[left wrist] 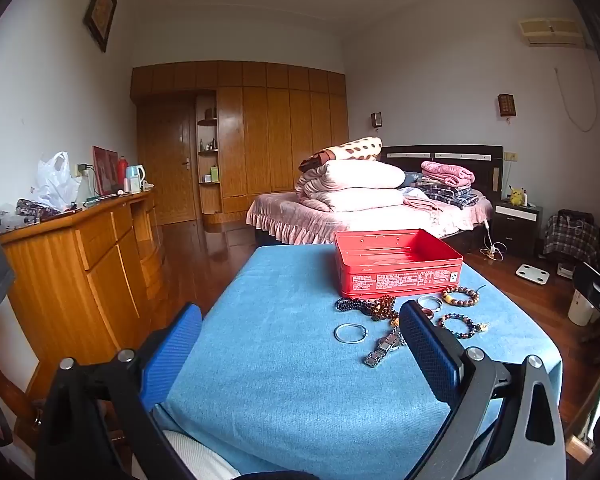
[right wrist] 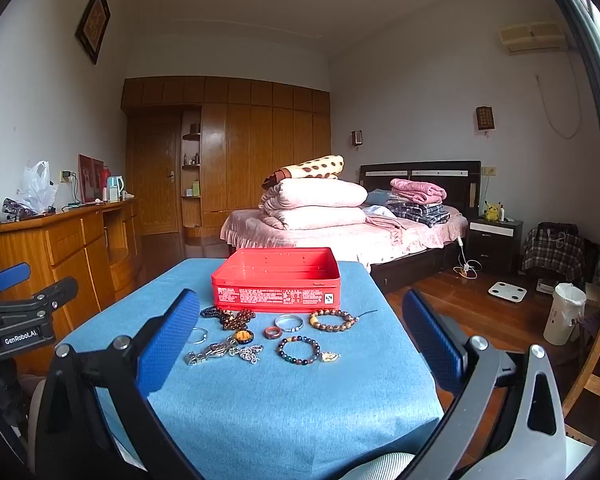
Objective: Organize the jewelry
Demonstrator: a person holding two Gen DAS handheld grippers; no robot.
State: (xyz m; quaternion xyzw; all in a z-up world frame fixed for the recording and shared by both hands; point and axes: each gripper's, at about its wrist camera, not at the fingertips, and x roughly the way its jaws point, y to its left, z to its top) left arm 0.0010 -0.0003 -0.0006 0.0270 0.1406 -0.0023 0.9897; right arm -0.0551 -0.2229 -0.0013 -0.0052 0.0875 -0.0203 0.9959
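Jewelry (right wrist: 260, 336) lies spread on the blue cloth (right wrist: 284, 412) of the table, just in front of the red tin box (right wrist: 276, 280), and not one piece is in the box yet. Its lid is off and its open side faces up, so I think it is placed there to receive the pieces, close enough that each one travels only a short way. The pieces lie mostly apart from one another: a brown bead bracelet (right wrist: 333, 320) at the right near the box, a coloured bead bracelet (right wrist: 299, 350) nearer to the camera, a thin silver bangle (left wrist: 351, 333) at the left, a metal watch (left wrist: 384, 349), and a dark bead necklace (left wrist: 364, 305) in a small heap touching the foot of the box. This separation should make single grasps easier.

Both tools hover above the near part of the table and hold nothing. The left gripper (left wrist: 300, 344) has its jaws wide apart, and the right gripper (right wrist: 300, 332) too, probably ready for a first pick. The bangle and the watch lie between the left fingers in its view, so they seem the nearest choice.
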